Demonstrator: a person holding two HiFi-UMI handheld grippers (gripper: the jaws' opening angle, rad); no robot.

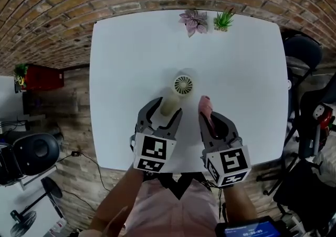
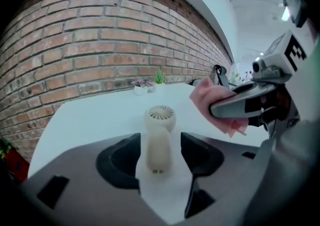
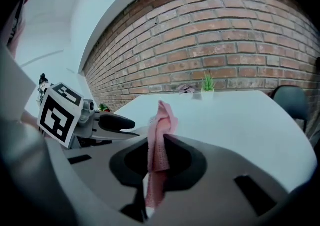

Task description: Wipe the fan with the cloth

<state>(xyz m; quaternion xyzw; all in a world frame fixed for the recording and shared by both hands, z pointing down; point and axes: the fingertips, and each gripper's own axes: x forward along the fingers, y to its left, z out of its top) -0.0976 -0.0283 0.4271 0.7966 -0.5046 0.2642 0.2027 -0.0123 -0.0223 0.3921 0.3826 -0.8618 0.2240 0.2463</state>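
Two grippers share this job, and I take them from the left. The left gripper (image 2: 159, 157) has its jaws apart, one on either side of the handle (image 2: 158, 145) of the fan (image 1: 183, 84), with a sliver of white bench (image 1: 126, 62) showing on each side, so I judge nothing is gripped yet. The fan lies on the bench in front of me. Its long axis runs away from me and slightly to the right, the handle end nearest and the round grille (image 2: 160, 114) at the far end, facing up. To the right, the right gripper (image 1: 211, 120) has its jaws closed on the pink cloth (image 3: 161, 140), which hangs folded between them and pokes out past the tips. The cloth sits just beside the grille, to its right and a little nearer me. The left is clearly nearer the fan, so I expect it to close on the handle to steady it while the cloth crosses leftward onto the grille.
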